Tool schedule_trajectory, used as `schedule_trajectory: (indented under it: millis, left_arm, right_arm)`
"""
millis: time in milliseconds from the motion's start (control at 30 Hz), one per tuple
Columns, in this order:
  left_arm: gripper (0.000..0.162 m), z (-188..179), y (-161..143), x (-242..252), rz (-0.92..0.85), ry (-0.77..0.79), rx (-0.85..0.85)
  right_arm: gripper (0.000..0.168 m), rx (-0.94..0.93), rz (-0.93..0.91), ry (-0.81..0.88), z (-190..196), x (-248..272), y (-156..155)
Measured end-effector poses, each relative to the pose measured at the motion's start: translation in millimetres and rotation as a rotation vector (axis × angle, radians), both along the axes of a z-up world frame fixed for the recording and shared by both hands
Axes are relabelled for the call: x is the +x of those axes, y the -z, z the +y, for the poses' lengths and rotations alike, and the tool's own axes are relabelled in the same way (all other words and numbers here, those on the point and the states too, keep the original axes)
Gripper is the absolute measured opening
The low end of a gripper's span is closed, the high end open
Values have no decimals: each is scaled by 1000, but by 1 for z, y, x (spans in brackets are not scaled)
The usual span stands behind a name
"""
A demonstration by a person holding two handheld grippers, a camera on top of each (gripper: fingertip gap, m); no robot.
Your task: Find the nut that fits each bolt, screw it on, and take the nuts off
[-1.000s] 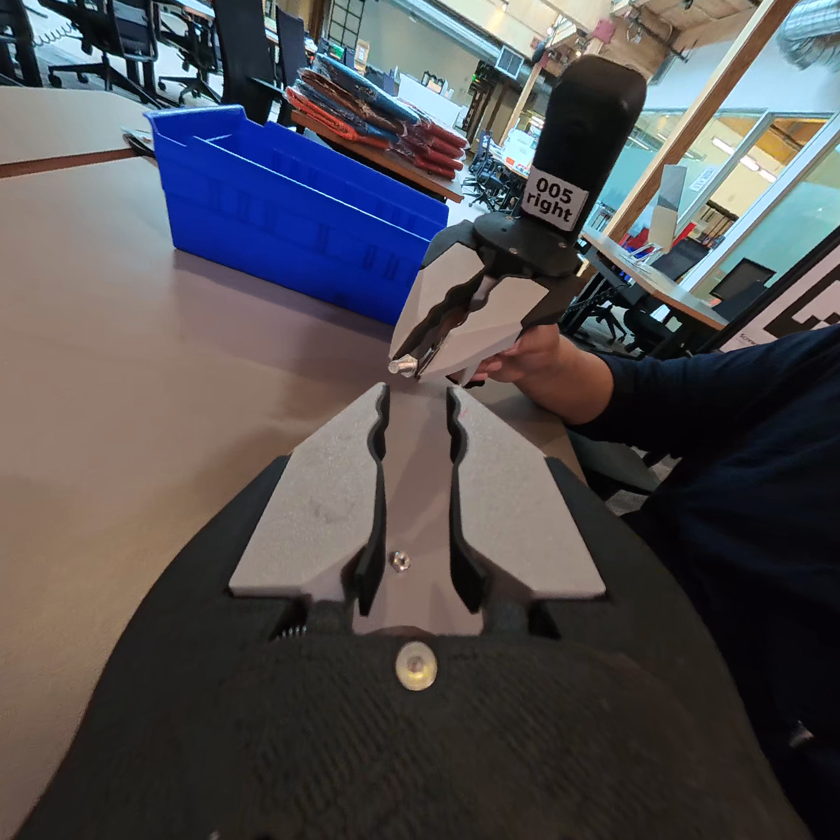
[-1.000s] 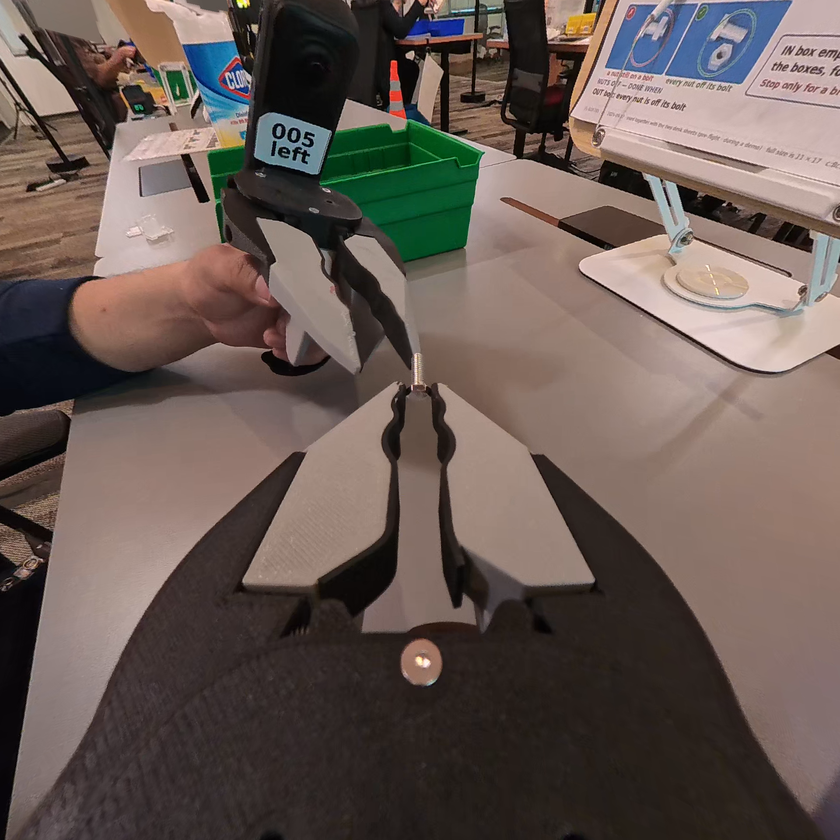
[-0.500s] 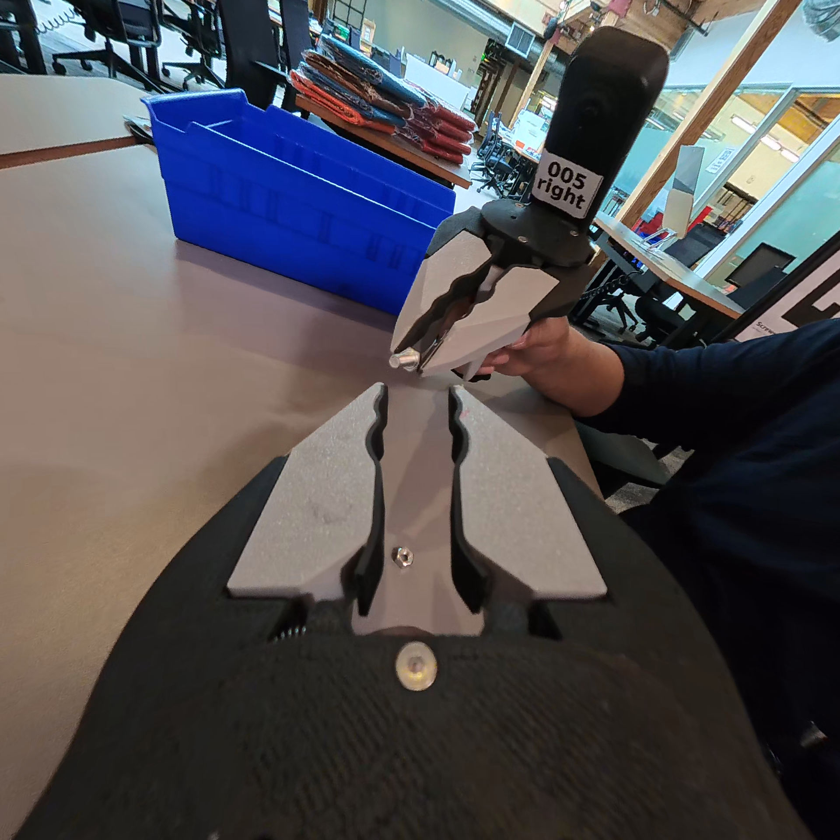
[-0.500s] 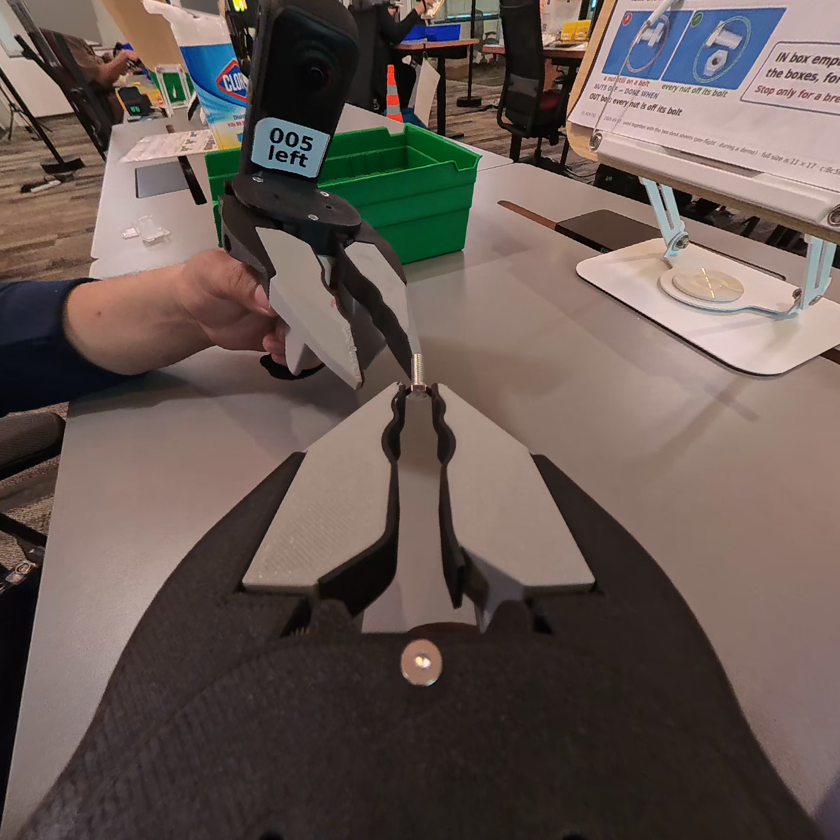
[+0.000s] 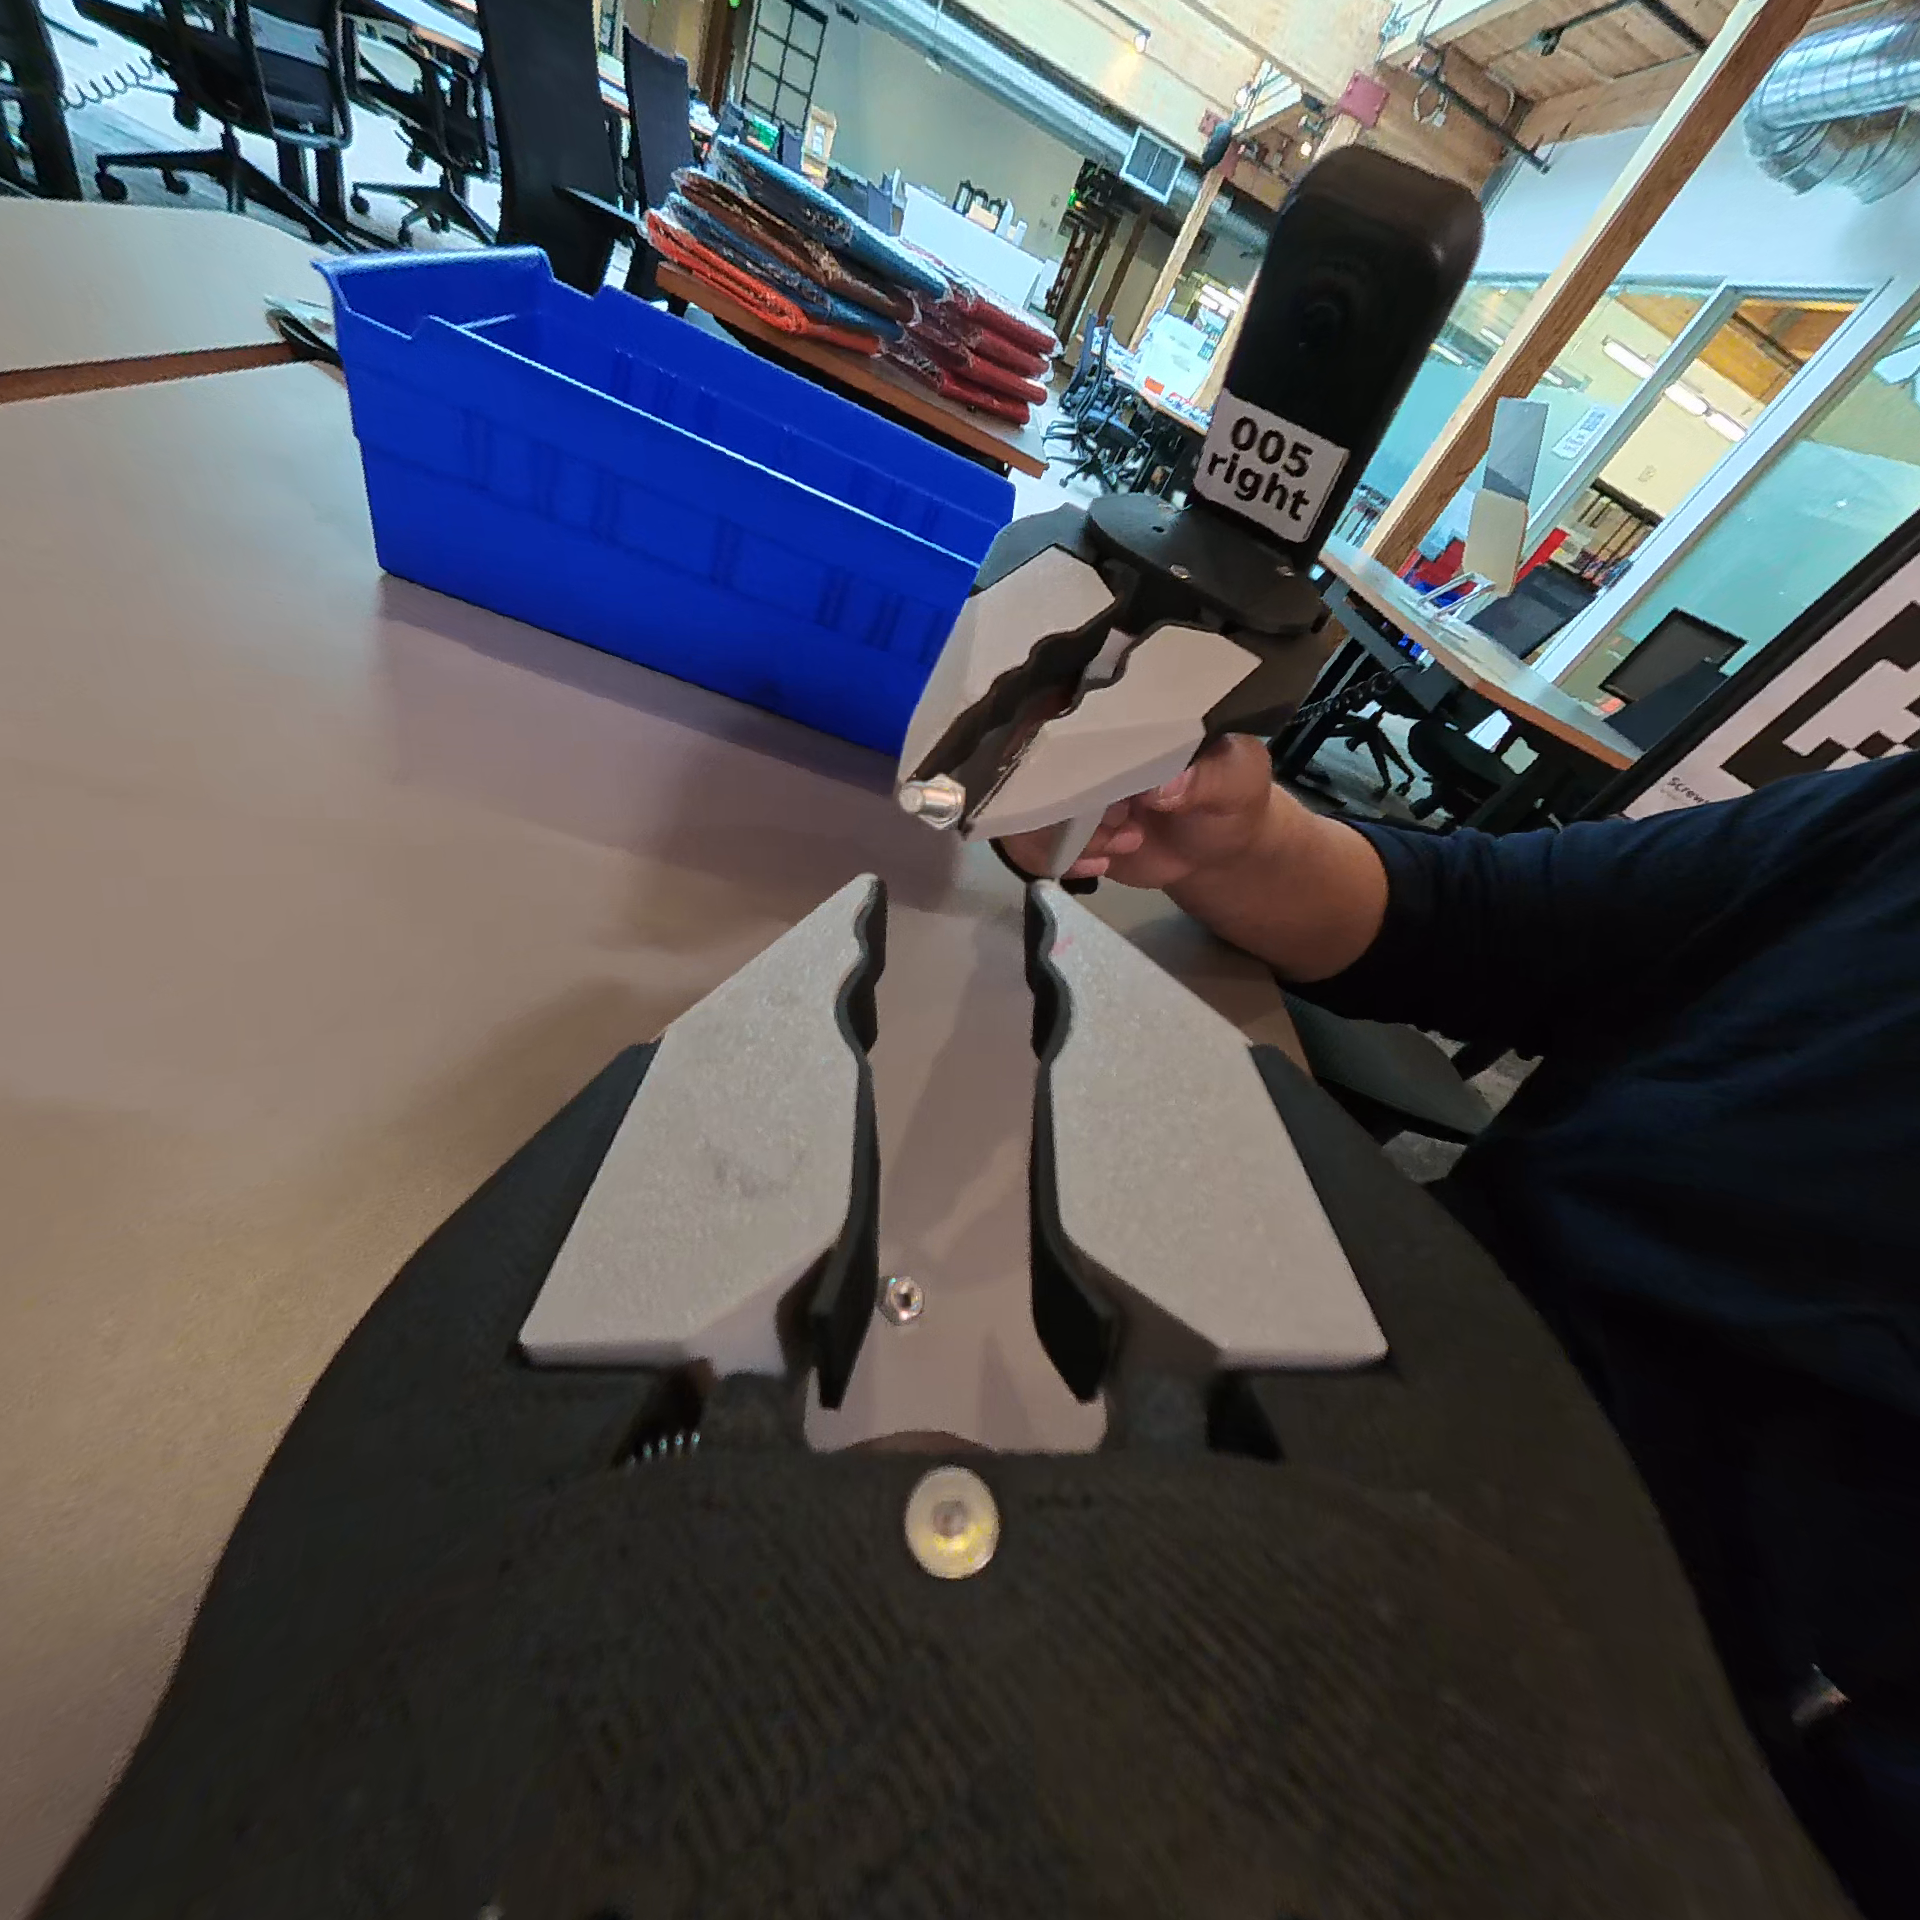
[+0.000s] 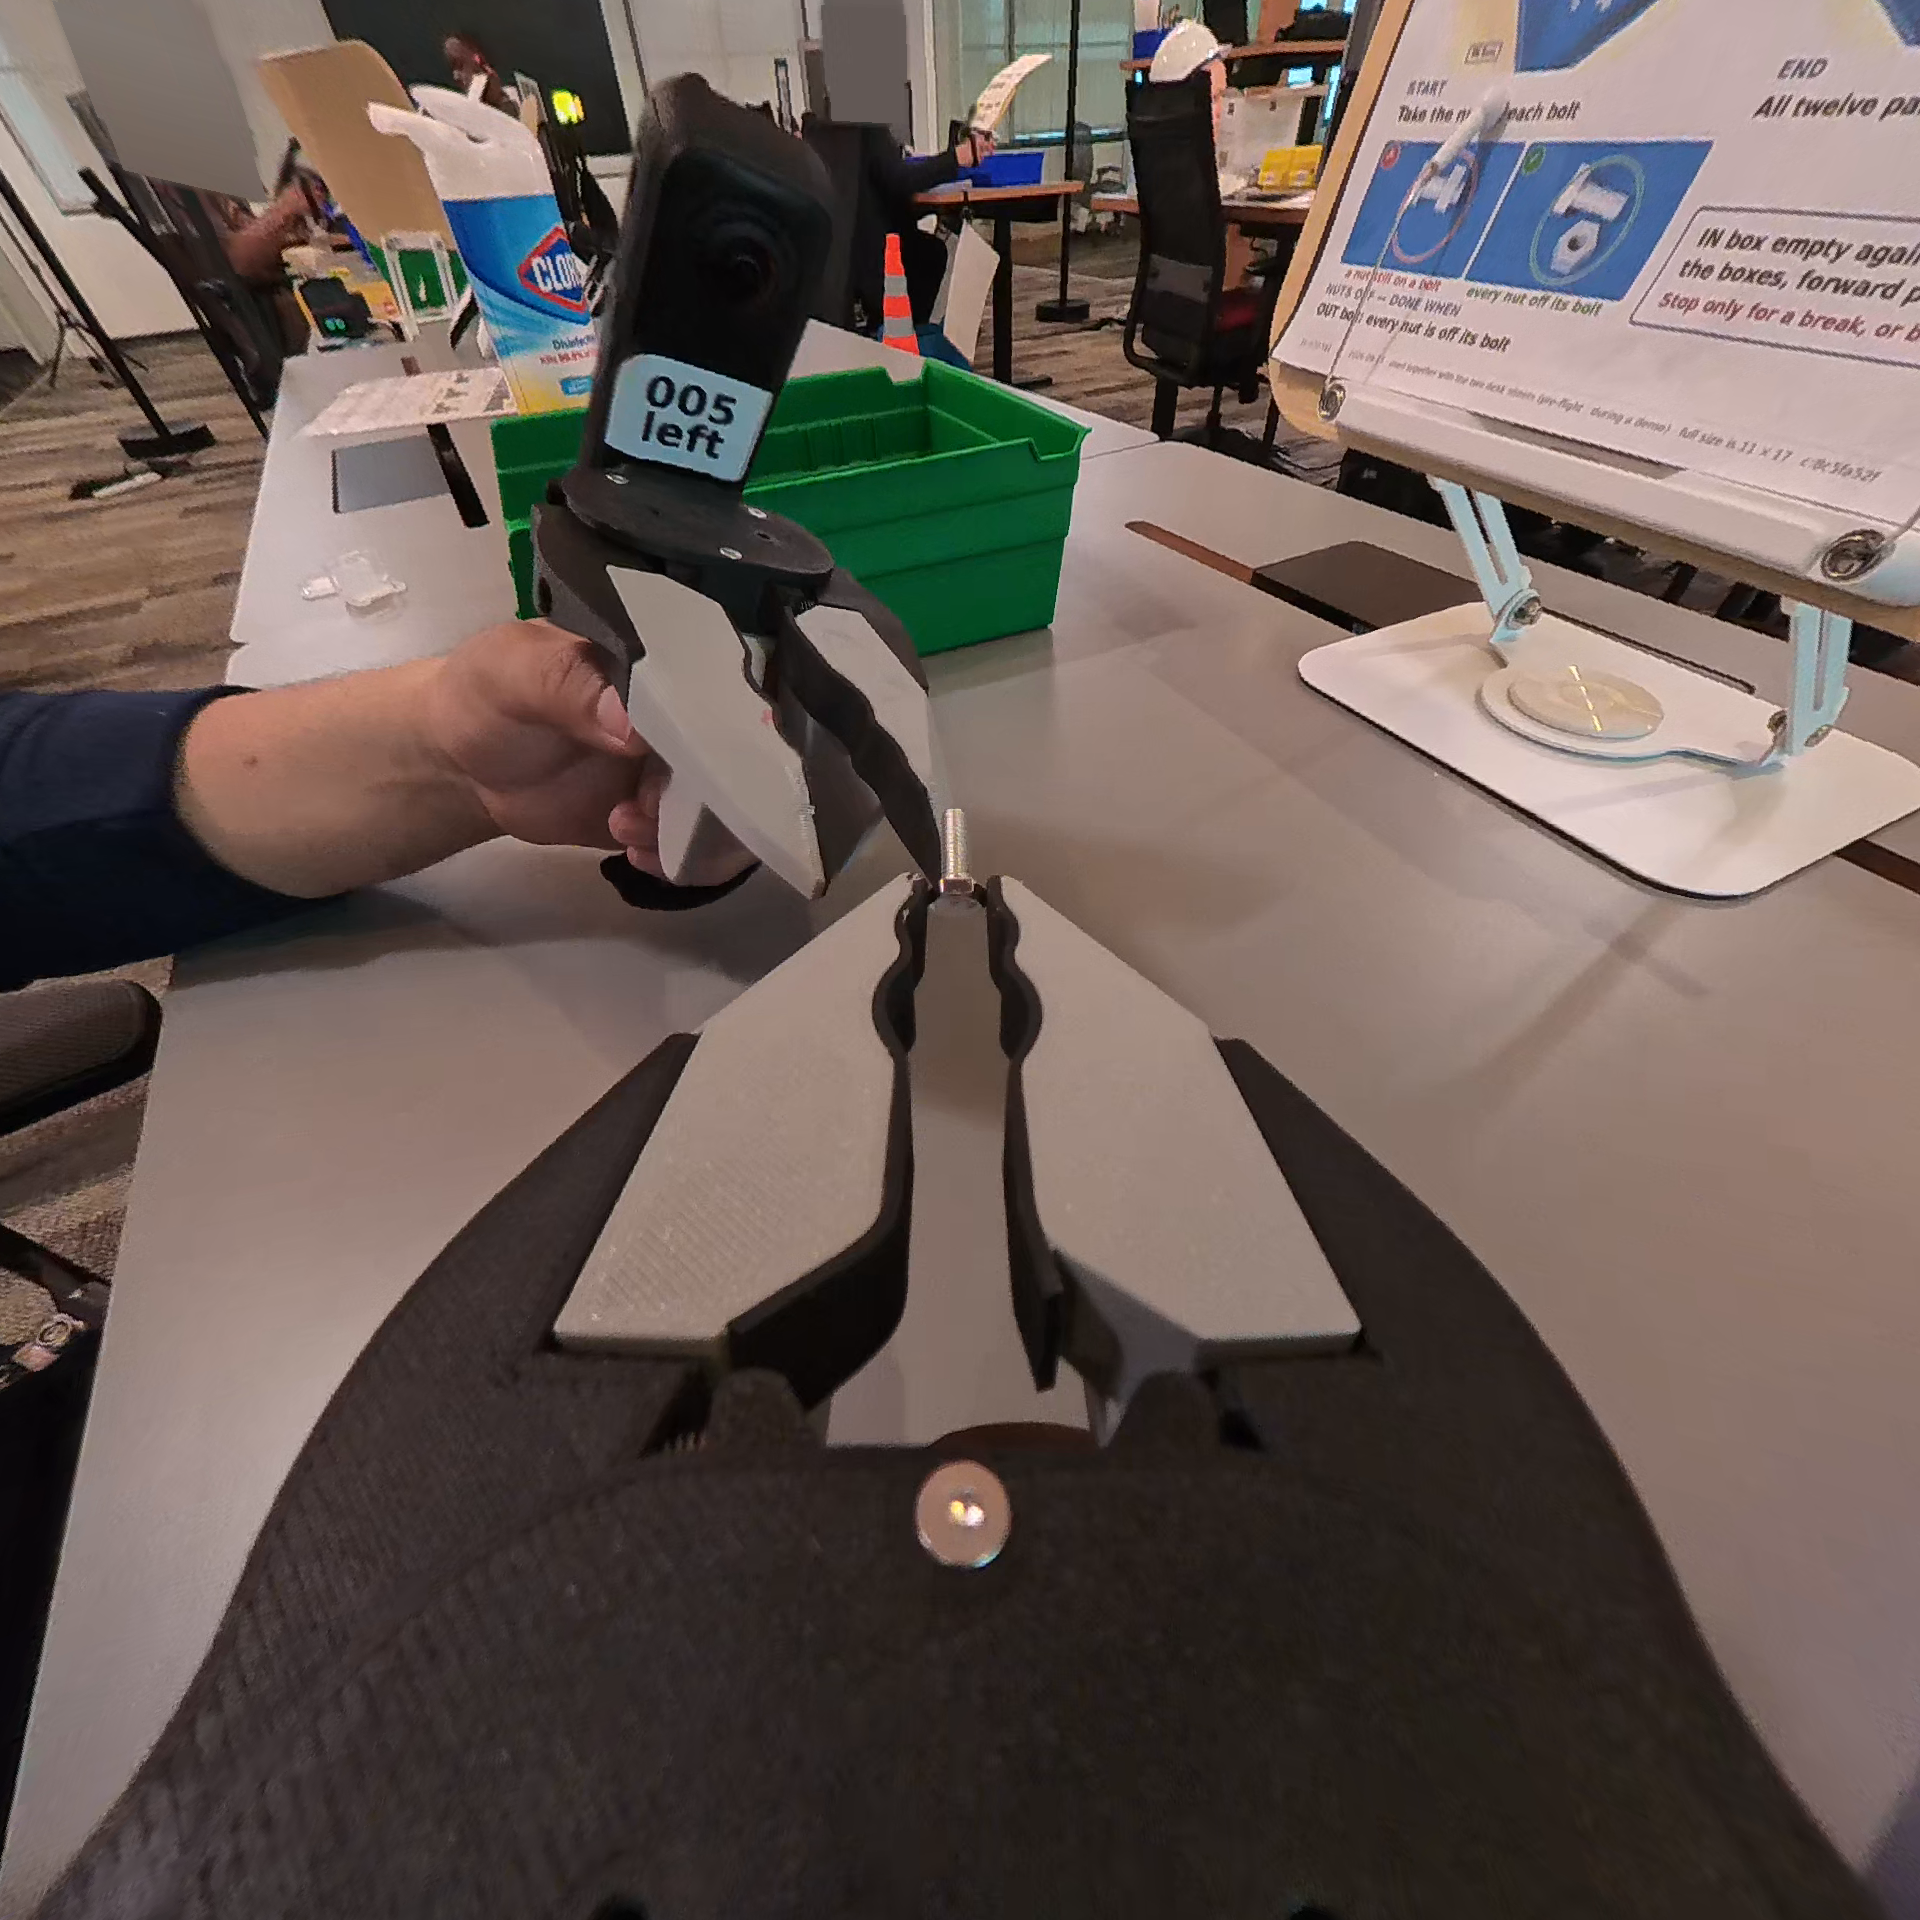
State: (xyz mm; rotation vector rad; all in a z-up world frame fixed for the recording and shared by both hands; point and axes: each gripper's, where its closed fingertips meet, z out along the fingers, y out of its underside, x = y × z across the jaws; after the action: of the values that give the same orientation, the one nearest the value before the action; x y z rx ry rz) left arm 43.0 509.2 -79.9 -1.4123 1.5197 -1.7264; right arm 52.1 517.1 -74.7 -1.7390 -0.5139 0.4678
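The right hand-held gripper (image 6: 954, 891) pinches a small steel bolt (image 6: 953, 854) by its head at the very fingertips, shank pointing away toward the left hand-held gripper (image 5: 954, 914), whose fingers stand spread and empty just short of it. A tiny hex nut (image 5: 900, 1301) lies on the bench (image 5: 312, 935) beneath the left gripper, beside the base of its left finger. Both parts look light, rigid and slippery, so the nut is best taken across two opposite flats.
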Motion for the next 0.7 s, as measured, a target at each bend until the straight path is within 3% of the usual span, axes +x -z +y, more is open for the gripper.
schedule_trajectory:
  millis: [700]
  left_arm:
    - [15, -1, -20, -2, -95, 22, -136]
  right_arm:
    - [8, 48, -21, -55, -6, -12, -4]
